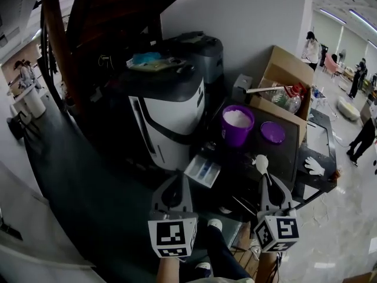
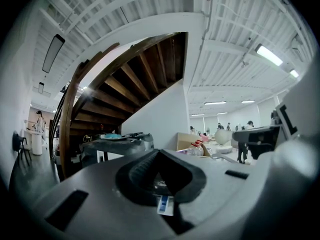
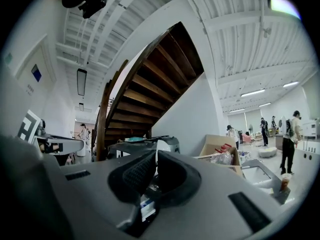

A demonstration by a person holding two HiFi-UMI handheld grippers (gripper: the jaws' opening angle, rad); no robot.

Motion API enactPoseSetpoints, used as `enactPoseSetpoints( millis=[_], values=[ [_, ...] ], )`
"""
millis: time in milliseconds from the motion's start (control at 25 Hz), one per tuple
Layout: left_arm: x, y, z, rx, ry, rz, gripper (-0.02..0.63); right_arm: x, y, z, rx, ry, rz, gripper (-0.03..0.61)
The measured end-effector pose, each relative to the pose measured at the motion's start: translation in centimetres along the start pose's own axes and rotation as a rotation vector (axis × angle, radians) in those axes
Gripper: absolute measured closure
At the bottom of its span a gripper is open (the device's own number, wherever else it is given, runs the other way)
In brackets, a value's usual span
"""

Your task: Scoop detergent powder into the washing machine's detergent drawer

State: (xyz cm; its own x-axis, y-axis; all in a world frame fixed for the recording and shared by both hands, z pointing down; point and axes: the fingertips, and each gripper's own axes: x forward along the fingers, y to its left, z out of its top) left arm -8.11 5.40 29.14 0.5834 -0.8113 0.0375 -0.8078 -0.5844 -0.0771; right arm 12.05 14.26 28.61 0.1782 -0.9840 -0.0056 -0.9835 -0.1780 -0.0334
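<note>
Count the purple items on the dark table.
2. A purple tub of white powder stands left; a purple lid lies right of it, by the cardboard box. Others may be hidden.

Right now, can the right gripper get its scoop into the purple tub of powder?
Probably yes. The purple tub stands open, its lid lying beside it, and nothing stands between it and the white scoop clamped in the right gripper.

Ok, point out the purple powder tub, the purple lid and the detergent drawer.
Purple powder tub (image 1: 235, 135), head view, front wall below the powder.
Purple lid (image 1: 273, 132), head view, centre of its top.
Detergent drawer (image 1: 192, 171), head view, white left part.
</note>
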Motion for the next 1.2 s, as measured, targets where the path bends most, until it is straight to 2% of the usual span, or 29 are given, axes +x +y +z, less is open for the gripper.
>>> enactPoseSetpoints(
  millis=[280,720,960,1200],
  values=[
    [6.2,1.0,0.3,0.008,0.003,0.034,0.612,7.1,-2.4,0.4,-0.01,-0.016,0.033,0.557],
    [19.4,2.9,1.7,-0.013,0.007,0.108,0.612,20.8,-7.8,1.3,-0.015,0.009,0.083,0.557],
    [25.0,3.3,0.8,-0.017,0.029,0.136,0.612,26.6,-10.3,-0.4,-0.012,0.05,0.115,0.557],
    [27.9,3.3,-0.3,-0.02,0.056,0.148,0.612,29.7,-11.8,-2.1,-0.008,0.098,0.13,0.557]
  ],
)
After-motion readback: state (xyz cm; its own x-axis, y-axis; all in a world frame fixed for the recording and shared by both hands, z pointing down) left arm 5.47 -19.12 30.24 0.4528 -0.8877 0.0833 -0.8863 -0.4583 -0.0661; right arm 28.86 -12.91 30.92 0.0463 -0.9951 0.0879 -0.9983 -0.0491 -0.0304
